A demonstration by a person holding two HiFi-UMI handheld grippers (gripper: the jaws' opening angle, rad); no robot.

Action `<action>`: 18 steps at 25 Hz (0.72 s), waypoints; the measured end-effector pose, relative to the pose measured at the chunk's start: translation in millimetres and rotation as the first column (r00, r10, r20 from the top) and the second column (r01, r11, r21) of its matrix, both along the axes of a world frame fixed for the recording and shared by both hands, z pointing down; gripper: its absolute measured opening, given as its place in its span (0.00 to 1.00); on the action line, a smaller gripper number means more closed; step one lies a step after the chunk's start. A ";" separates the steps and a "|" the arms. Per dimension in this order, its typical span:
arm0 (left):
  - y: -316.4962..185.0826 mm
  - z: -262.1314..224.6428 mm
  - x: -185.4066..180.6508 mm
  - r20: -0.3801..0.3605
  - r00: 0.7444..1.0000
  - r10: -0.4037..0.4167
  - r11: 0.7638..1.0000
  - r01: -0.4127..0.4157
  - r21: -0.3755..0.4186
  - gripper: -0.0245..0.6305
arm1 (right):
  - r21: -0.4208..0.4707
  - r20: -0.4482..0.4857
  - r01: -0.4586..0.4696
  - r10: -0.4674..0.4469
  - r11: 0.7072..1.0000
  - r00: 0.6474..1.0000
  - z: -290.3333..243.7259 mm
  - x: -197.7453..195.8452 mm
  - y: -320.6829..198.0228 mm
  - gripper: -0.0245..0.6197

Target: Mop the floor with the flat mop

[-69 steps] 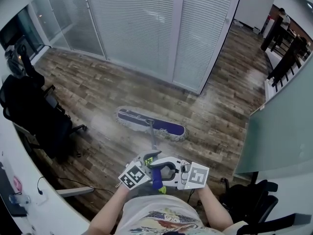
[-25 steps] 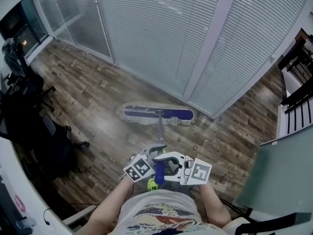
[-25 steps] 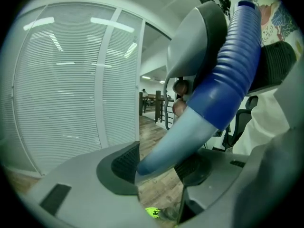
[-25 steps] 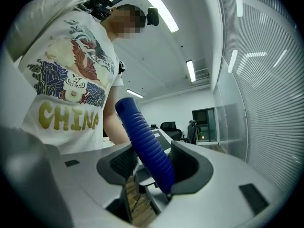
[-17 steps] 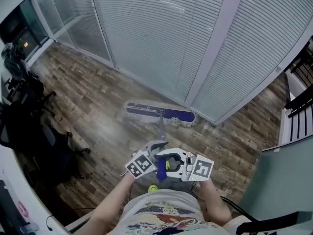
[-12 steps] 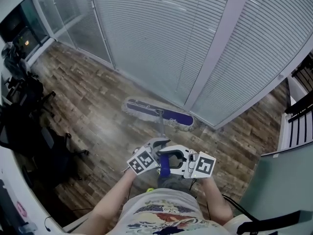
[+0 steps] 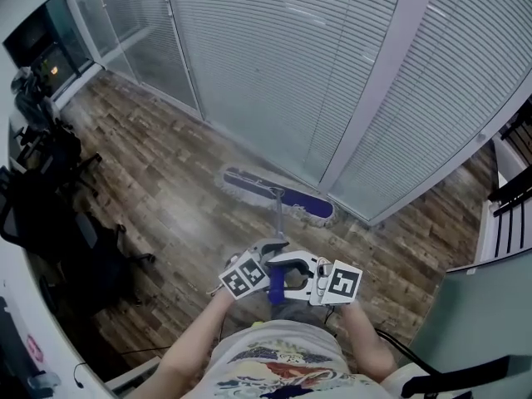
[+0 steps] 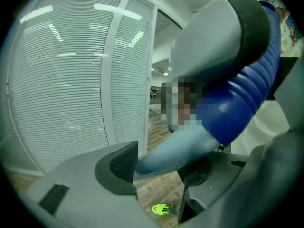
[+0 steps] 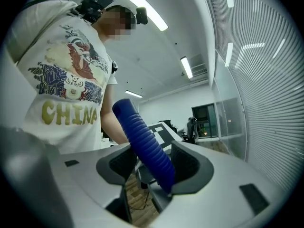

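Mop (image 7: 258,185) flat on floor (image 7: 166,189).
Right gripper (image 9: 153,164) clamps handle (image 9: 142,141); left gripper (image 8: 160,165) jaws opening (handle touching both pads).

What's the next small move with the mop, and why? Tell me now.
Probably pull the mop head back toward you: it lies close to the foot of the blinded partition, with little room ahead. The mop handle is between the jaws of the right gripper and of the left gripper, whose jaws are opening.
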State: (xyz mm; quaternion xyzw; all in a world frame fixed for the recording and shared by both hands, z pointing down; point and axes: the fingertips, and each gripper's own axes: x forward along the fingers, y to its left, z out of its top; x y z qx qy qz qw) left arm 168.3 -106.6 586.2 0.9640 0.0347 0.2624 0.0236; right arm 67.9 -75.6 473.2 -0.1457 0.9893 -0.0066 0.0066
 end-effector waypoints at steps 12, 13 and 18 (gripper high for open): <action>129.9 7.7 -87.9 0.021 1.000 0.014 1.000 -0.014 0.014 0.34 | -0.007 -0.044 -0.006 0.006 1.000 0.999 7.9 -90.0 130.0 0.37; 143.7 8.0 -96.6 0.019 1.000 0.015 1.000 -0.015 0.014 0.34 | -0.006 -0.049 -0.002 0.002 1.000 0.999 8.4 -98.9 144.0 0.37; 207.4 5.3 -136.7 0.024 1.000 -0.009 1.000 0.010 -0.008 0.35 | -0.023 -0.037 0.027 -0.028 0.999 0.999 5.3 -137.4 208.5 0.37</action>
